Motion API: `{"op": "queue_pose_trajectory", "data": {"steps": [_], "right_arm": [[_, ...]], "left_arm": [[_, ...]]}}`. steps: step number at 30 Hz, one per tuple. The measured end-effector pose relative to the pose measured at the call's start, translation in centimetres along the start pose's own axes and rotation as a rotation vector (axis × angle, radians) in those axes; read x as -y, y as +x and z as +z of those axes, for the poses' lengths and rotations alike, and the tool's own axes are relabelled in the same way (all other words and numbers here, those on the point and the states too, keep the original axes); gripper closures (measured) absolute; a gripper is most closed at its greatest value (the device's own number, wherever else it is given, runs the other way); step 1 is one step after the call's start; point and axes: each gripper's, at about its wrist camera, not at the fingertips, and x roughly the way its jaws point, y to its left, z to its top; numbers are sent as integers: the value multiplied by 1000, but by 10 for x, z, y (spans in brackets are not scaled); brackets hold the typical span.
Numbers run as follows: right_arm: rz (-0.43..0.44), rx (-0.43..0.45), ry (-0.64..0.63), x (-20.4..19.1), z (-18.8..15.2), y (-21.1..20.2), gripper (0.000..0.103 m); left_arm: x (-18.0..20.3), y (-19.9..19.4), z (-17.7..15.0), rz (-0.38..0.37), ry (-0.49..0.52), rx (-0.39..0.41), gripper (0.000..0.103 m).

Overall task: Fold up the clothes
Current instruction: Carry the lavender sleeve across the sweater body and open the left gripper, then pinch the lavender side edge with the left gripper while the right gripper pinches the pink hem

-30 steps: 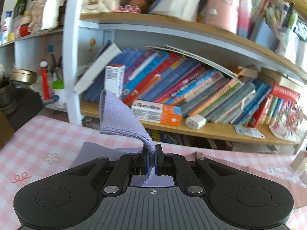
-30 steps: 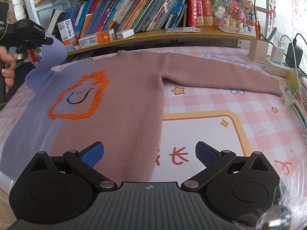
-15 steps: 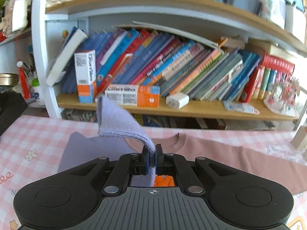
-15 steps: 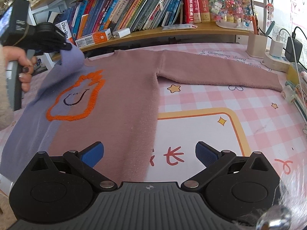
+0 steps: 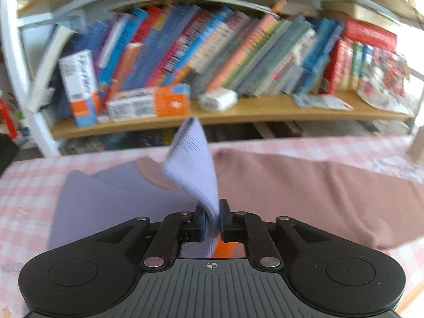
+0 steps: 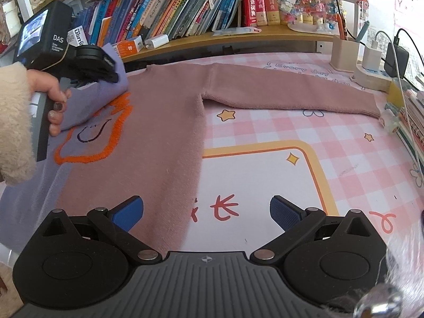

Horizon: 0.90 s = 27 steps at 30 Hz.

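Left gripper: I am pinching the lilac knit sleeve (image 5: 194, 169) between my left gripper (image 5: 212, 221) fingers, which are closing tight on the fabric; the cuff is standing up ahead of the fingers toward 12 o'clock.
Left gripper from the right view: the black handheld unit (image 6: 79, 58) is hovering over the chest at 10 o'clock, the person's hand (image 6: 51, 100) in a cream fleece sleeve (image 6: 13, 124) gripping its handle.
Right gripper: I am holding my right gripper (image 6: 206, 212) with its blue-padded fingers spread wide, gripping nothing, above the hem edge.
Sweater: the mauve and lilac knit sweater with an orange outlined patch (image 6: 164, 122) is lying flat on the pink checked counter (image 6: 344, 159), its other sleeve (image 6: 291, 95) stretching toward 2 o'clock.
Background: a wooden bookshelf of leaning books (image 6: 185, 8) is running along 12 o'clock.
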Motion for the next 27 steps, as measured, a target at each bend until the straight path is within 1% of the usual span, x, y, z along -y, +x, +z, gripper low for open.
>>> {"op": "queue_pose_trajectory", "data": {"steps": [1,2,3,4,8,10,11,14,19,24,27], "right_arm": [[-1,0,1,0,0,0,0],[-3,0,1,0,0,0,0],[-3,1,1,-1,0,0,0],[-3,2,1,-1,0,0,0],[7,10,-9,-6,1,-1,0],[14,14,-15,-8,2,-1,0],[17,16,-16,-9,2,-1,0],[27,17,-15,-10,3,0,0],[54,10,-29,-18,2,3,0],[46,-12,-59,-28,-2,5,0],[32,-17,-65,-31,-4,4,0]], "left_arm": [[3,0,-1,-18,5,-5,61],[6,0,-2,-36,11,-10,52],[9,0,-3,-54,16,-16,37],[12,0,-5,-71,22,-21,31],[9,-23,-6,-138,26,6,30],[1,-39,-11,-146,15,30,26],[-6,-47,-16,-133,8,32,26],[-28,-70,-36,-80,-15,29,26],[-72,-101,-81,78,-35,-37,26],[-115,-129,-118,202,-142,-68,26],[-133,-139,-135,249,-191,-78,26]]}}
